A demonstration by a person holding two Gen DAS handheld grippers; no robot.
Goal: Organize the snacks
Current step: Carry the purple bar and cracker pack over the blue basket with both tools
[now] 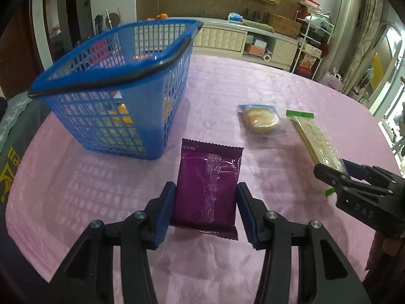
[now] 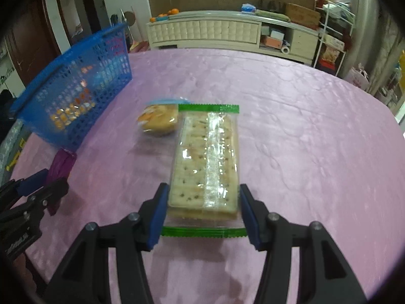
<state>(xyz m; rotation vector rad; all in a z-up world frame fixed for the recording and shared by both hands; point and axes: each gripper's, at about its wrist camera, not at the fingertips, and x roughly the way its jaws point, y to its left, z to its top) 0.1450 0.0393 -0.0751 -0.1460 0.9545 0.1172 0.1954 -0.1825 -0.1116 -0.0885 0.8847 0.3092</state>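
My left gripper (image 1: 205, 211) is shut on a purple snack packet (image 1: 208, 190), its blue pads pressing both sides just above the pink tablecloth. My right gripper (image 2: 202, 212) is shut on a clear cracker pack with green ends (image 2: 206, 162); the pack also shows at the right of the left wrist view (image 1: 315, 140). A small wrapped bun (image 2: 159, 121) lies flat beside the crackers; it also shows in the left wrist view (image 1: 260, 119). A blue mesh basket (image 1: 114, 88) with several snacks inside stands to the left, also in the right wrist view (image 2: 76, 91).
The round table (image 2: 303, 126) is covered in pink cloth. Its edge curves close on the right and near side. A white cabinet (image 2: 215, 33) and shelves stand beyond the far edge. Grey fabric (image 1: 15, 131) lies at the table's left edge.
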